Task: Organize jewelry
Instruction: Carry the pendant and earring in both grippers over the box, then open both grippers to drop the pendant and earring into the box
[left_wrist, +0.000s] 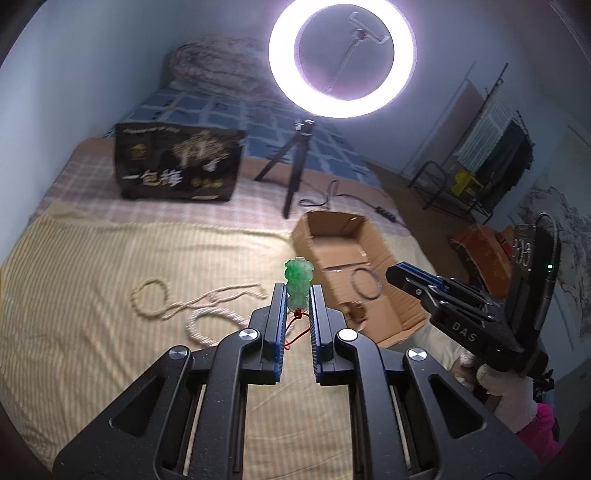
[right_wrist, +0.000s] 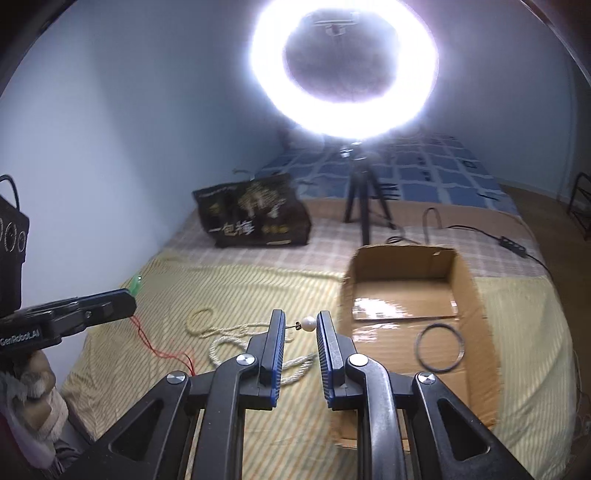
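Black left claw (left_wrist: 298, 295) with blue pads (left_wrist: 281, 314) and silver screws (left_wrist: 248, 334).

A lit ring light (left_wrist: 342, 59) was the main source, standing at the far end of the bed (left_wrist: 92, 258). In the right wrist view it bloomed white, washing out its stand and throwing glare onto the cardboard box floor (right_wrist: 402, 302). The room beyond was dim and bluish. Both fisheye views bent straight lines and darkened at the corners; edges were soft and slightly blurred.
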